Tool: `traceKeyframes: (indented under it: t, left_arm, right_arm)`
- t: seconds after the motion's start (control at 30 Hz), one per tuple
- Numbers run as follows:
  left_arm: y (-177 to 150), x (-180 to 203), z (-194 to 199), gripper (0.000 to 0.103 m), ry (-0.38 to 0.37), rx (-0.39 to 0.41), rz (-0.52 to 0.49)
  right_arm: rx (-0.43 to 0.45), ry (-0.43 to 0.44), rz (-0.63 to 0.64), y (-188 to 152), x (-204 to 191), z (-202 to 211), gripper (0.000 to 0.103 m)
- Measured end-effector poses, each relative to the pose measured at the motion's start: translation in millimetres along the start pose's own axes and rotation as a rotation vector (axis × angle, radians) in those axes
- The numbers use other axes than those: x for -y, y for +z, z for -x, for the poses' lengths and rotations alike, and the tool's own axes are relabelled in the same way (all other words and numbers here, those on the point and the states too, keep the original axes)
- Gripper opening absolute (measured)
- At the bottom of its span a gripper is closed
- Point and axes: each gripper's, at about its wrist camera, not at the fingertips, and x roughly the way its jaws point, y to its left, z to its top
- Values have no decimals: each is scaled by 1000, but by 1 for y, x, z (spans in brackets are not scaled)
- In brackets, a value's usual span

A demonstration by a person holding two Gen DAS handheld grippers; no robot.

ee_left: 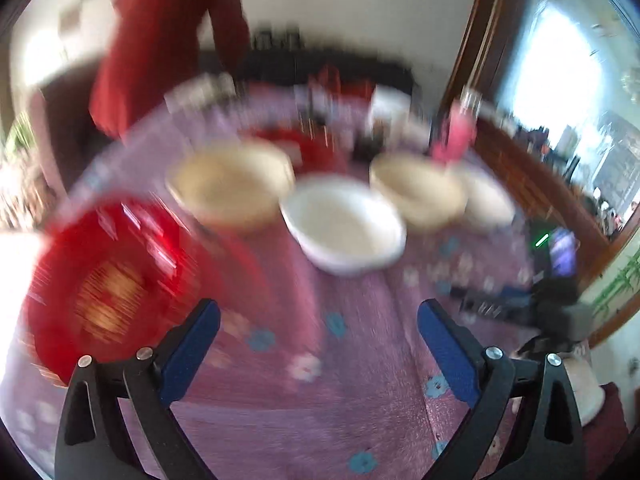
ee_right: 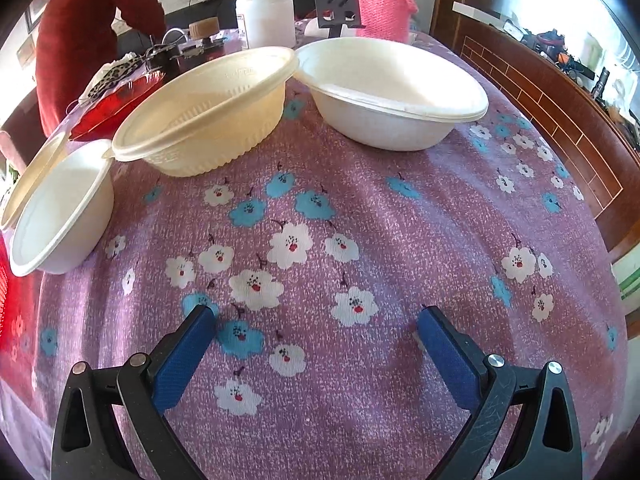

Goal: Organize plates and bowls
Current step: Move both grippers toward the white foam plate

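Left tool (ee_left: 319,316) and right tool (ee_right: 318,322) both spread apart, empty, above floral purple tabletop (ee_right: 360,220). Cream ribbed plastic bowl (ee_right: 208,108) upper left, white round bowl (ee_right: 392,96) upper right.

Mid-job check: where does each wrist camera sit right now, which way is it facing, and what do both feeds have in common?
Left wrist: on the left gripper, raised over the purple floral tablecloth, facing a blurred row of bowls and a red plastic basket; its own open blue-padded fingers show.
Right wrist: on the right gripper, low over the cloth, facing the ribbed cream plastic bowl and wide white bowl; open fingers show.
Shared: the cloth, cream and white bowls, the pink knit-sleeved bottle, a bystander in a red sweater.
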Motion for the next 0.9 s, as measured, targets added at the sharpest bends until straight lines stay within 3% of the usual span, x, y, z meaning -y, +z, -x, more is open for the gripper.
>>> traceKeyframes:
  t: [0.13,0.23,0.3,0.57,0.7,0.83,0.9]
  left_arm:
    - [11,-13,101,99,46,275,-33]
    - [16,-27,158,99,47,408,-14]
    - [20,-35,182,99,39,447,-8]
    - [49,-26,248,99,197,594,-135]
    - [87,-18,285,99,255,647,-178]
    - [141,-3,318,103,377,703,-212]
    - [163,0,322,103,424,700,-198]
  right_arm:
    - [58,15,-28,-7,1,25,96]
    - [165,28,-6,-15,-6,61,96]
    - [253,45,8,-18,-10,92,96]
    - [563,117,58,6,-38,223,96]
    - [740,163,80,37,-47,318,96]
    - [883,175,69,75,-58,409,96]
    - [912,213,73,92,-62,435,102]
